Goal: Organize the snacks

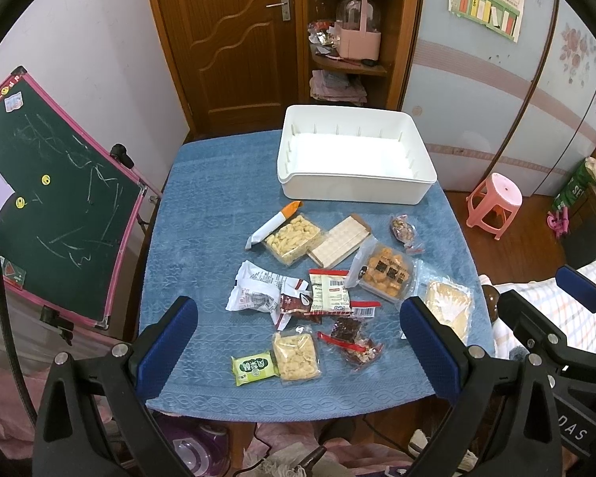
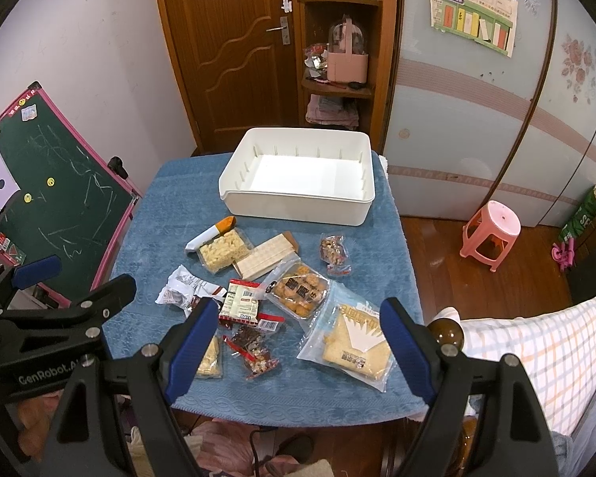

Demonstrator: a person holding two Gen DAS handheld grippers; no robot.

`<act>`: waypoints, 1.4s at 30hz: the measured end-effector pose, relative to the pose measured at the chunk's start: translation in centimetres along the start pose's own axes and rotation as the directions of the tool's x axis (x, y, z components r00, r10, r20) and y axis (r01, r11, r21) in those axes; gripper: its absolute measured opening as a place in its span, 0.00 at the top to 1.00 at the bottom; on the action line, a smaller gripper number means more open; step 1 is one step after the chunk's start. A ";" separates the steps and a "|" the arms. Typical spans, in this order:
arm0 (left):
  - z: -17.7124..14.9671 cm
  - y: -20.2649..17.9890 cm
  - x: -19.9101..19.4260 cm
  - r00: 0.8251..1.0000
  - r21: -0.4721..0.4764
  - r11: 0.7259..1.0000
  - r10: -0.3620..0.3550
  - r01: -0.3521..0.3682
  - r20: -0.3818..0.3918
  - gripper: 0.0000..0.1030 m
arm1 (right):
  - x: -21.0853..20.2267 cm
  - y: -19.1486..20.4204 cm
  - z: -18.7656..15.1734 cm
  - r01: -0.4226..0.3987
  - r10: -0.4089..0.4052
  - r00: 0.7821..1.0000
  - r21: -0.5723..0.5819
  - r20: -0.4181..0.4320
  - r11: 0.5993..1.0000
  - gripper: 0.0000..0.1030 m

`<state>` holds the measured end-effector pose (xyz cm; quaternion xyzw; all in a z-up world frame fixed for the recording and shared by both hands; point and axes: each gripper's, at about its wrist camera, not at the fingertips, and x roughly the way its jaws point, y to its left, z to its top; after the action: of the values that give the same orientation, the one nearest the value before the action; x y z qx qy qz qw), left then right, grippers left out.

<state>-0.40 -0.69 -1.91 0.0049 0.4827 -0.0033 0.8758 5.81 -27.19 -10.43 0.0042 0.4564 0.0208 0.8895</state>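
- The left gripper [image 1: 298, 332], black-framed with blue pads, hangs nearest the lens with its jaws wide and nothing between them; the right gripper [image 2: 296, 336] stands just as wide and empty above the near edge of the blue towel-covered table [image 1: 202, 214]
- Just past the left fingertips lie a small green foil packet [image 1: 254, 369] and a clear pouch of pale puffed pieces [image 1: 297, 355], side by side and almost touching; a closing grip there could well catch both or pinch only loose film
- Near the right gripper lies a large clear bag of sliced bread [image 2: 353, 344], soft and slippery, likely to sag or slip from a two-finger hold, and a hard pinch would squash it
- Further out the snacks overlap: a crumpled white wrapper [image 1: 254, 290], a white-and-red labelled sachet [image 1: 329, 292] and a clear tray of golden pastries [image 1: 387, 274] crowd together, so lifting one may drag a neighbour
- The white rectangular plastic bin [image 1: 355, 155] sits empty at the far side, well apart from the pile; each carry crosses the whole spread, and a dropped pack could slide off the cloth
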 end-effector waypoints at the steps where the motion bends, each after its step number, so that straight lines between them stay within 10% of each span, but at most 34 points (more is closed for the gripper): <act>1: 0.0 0.0 0.0 1.000 0.000 1.000 0.000 0.000 0.000 0.02 | 0.0 0.0 -0.1 0.000 0.000 1.000 0.000 -0.001 1.000 0.18; 26: 2.7 5.9 5.5 0.990 -0.098 0.992 0.070 -0.083 -0.124 0.02 | 5.2 0.3 0.3 -0.030 0.038 0.987 0.055 -0.153 0.998 0.18; 42: 0.7 11.8 17.8 0.920 -0.114 0.981 0.102 -0.156 -0.379 0.02 | 16.6 -0.3 -1.0 -0.101 0.109 0.948 0.045 -0.298 0.994 0.18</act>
<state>9.80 11.06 -16.57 -0.0250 0.6370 0.0899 0.7652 14.68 -26.88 -24.49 0.0382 0.5854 0.0618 0.8075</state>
